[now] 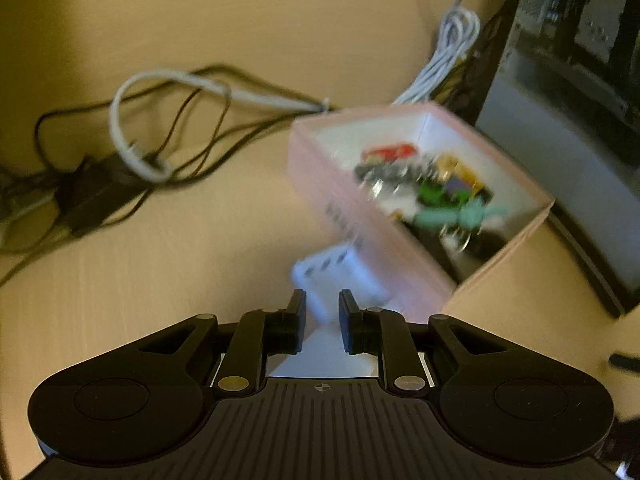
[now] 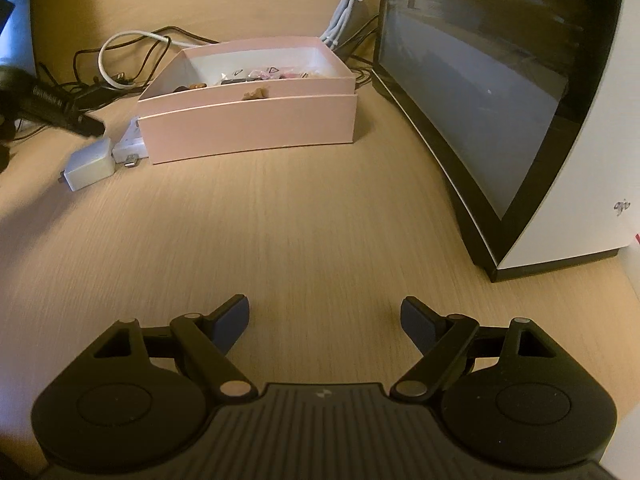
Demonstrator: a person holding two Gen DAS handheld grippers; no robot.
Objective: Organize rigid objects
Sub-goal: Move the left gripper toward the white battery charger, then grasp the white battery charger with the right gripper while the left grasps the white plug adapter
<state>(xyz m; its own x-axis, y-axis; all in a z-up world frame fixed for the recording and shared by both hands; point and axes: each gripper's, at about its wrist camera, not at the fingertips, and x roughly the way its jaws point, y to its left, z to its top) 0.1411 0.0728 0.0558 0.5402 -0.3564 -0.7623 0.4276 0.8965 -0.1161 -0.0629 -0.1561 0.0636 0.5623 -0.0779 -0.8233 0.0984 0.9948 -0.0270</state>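
Above the desk [image 2: 304, 216], right gripper [image 2: 325, 320] level, jaws spread wide.

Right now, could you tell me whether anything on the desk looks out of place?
Yes: a white charger block and a small white adapter lie loose on the desk beside the pink box, not inside with the other small items. Tangled cables sprawl behind it.

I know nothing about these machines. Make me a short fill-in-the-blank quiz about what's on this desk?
1. The box holding small trinkets is coloured ____.
2. The right claw has its fingers spread ____, holding nothing.
3. The white charger lies on the desk ____ the box, not in it.
4. The big computer case stands to the ____ of the box.

Missing words: pink; open; beside; right
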